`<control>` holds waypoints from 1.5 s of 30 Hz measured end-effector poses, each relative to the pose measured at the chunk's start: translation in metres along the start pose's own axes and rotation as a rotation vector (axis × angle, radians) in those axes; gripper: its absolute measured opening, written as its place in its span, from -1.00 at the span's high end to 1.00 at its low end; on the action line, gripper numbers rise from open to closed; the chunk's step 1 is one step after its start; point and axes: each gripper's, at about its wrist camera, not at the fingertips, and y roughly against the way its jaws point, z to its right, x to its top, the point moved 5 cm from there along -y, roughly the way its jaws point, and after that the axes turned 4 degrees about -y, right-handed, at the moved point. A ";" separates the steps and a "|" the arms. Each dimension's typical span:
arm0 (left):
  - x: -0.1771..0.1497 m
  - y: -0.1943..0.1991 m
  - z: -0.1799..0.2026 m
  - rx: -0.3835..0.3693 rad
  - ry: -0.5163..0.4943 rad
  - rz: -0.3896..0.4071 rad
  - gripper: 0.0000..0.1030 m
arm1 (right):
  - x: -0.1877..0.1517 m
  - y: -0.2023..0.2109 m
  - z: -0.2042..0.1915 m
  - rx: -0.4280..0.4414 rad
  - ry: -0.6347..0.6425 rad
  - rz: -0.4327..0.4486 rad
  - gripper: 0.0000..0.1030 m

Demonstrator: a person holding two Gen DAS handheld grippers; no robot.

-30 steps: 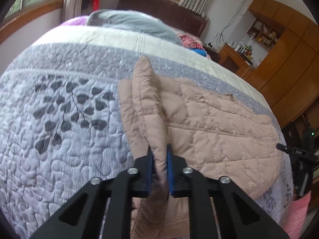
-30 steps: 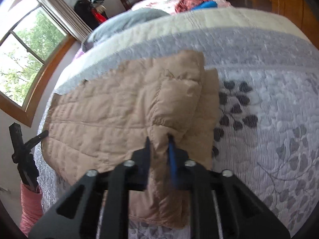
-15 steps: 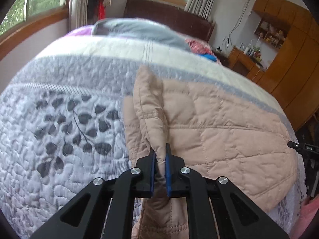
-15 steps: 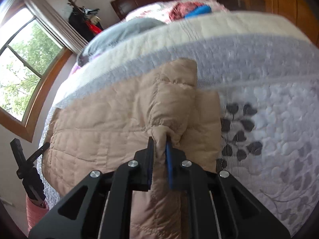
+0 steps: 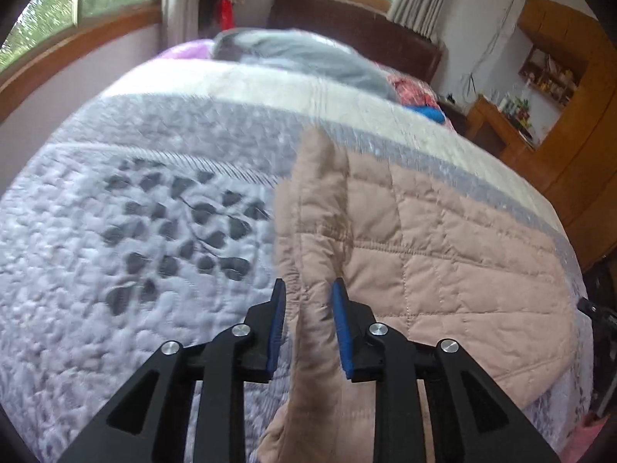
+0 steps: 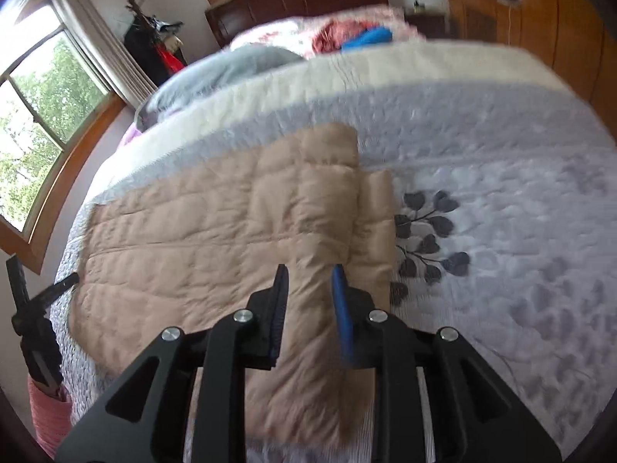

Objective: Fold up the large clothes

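A tan quilted jacket (image 5: 443, 247) lies spread on the grey and white bedspread (image 5: 135, 231). It also shows in the right wrist view (image 6: 216, 239). Its sleeve (image 5: 320, 208) is folded over along the jacket's edge. My left gripper (image 5: 308, 293) is open, its jaws apart on either side of the sleeve's raised ridge. My right gripper (image 6: 308, 277) is open above the folded sleeve (image 6: 327, 200), which lies flat on the jacket body.
Grey pillows (image 5: 300, 54) and red and blue clothes (image 6: 354, 34) lie at the head of the bed. Wooden cabinets (image 5: 578, 115) stand on one side, a window (image 6: 34, 115) on the other. A black stand (image 6: 31, 320) is beside the bed's edge.
Both grippers were shut on the sleeve fabric and have opened, letting it go. The sleeve has settled onto the jacket.
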 end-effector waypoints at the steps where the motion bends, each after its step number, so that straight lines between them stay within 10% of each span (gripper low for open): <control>1: -0.003 0.012 0.006 -0.002 -0.008 0.019 0.54 | -0.004 0.007 -0.006 0.008 0.014 0.003 0.55; 12: -0.065 0.025 0.123 -0.127 -0.223 -0.044 0.54 | -0.077 -0.003 -0.111 0.110 0.189 -0.128 0.55; 22: -0.094 -0.020 0.123 -0.138 -0.254 -0.138 0.53 | -0.111 -0.075 -0.106 0.064 0.168 -0.267 0.63; 34: -0.049 0.017 0.148 -0.177 -0.245 -0.068 0.45 | -0.067 -0.024 -0.124 0.120 0.179 -0.177 0.55; 45: -0.033 -0.063 0.159 -0.116 -0.262 -0.178 0.45 | -0.031 -0.085 -0.124 0.048 0.144 -0.236 0.58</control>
